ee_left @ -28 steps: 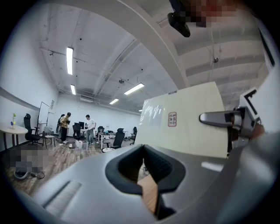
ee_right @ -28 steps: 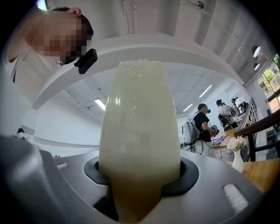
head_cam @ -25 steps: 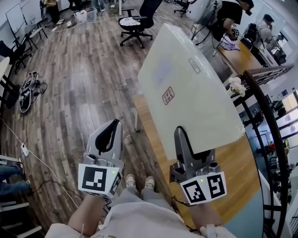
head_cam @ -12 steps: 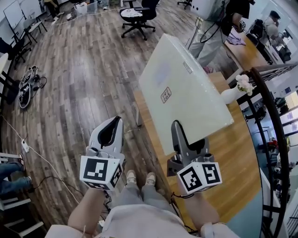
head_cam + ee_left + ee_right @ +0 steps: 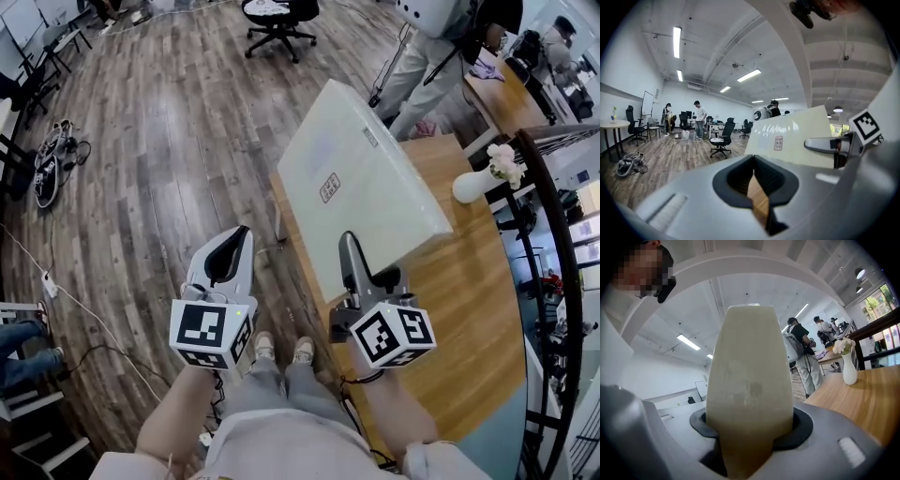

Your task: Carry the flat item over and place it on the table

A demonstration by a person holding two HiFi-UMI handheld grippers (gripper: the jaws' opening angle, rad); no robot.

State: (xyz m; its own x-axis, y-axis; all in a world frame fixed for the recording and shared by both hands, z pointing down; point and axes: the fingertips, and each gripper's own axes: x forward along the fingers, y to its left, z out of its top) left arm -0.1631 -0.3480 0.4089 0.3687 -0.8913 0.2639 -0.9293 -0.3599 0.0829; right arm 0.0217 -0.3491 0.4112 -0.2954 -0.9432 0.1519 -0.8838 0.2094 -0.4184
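Flat panel (image 5: 370, 202), pale and glossy, up in the air over the near-left part of the wooden tabletop (image 5: 469, 291), left side hanging out over the floor (image 5: 159, 150). Tilted, stamped face turned up and to the left, small red stamp (image 5: 328, 188) in plain sight. Not down on the wood yet, as far as can be told. One hold only: right tongs (image 5: 349, 251) clamped on the middle of the near edge, pads pressing both faces, pale sheet filling the whole gap in the right gripper view. Left tongs (image 5: 232, 251) alongside, clear of the panel, pressed together on nothing, just a sliver of wood showing through in the left gripper view. Looks stiff: no sag, no bend along that long reach away from the grip. Probably light as well, judging by a single pinch carrying the lot. Looks smooth, though, so liable to slide or swing in the pads, with all that length working as a lever. Best hold: mid-edge as now, or better, a second pinch from the free tongs further along the near edge for balance. Worth watching: white vase (image 5: 466, 186) of flowers on the tabletop just past the far right corner, and a person (image 5: 427, 56) standing beyond the far end. Calls for a slow, level lowering, kept short of the vase.
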